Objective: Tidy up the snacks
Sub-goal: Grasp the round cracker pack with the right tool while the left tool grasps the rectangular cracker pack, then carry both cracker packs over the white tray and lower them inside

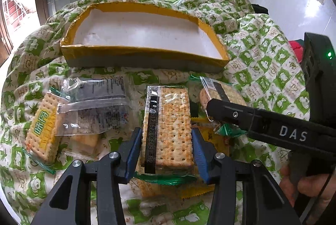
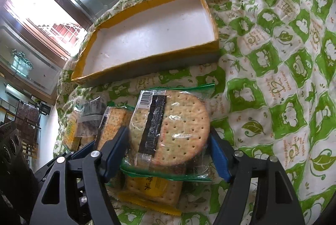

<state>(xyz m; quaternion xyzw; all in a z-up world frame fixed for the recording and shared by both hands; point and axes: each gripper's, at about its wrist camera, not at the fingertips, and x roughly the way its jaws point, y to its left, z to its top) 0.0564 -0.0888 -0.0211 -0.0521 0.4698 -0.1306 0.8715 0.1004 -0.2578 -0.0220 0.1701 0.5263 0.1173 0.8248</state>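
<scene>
Both grippers are straddling cracker packs, box at 12 o'clock.
Left gripper (image 1: 167, 149) is bracketing the rectangular cracker pack (image 1: 168, 128), long axis pointing 12 o'clock toward the box (image 1: 145, 52); right gripper (image 2: 168, 145) is sitting wide around the round cracker pack (image 2: 174, 126).

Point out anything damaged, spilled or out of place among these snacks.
Nothing looks spilled or torn. The cracker packets lie in a loose, overlapping heap on the green cloth in front of the box, which holds nothing yet. The box's yellow rim is ragged at its left end.
</scene>
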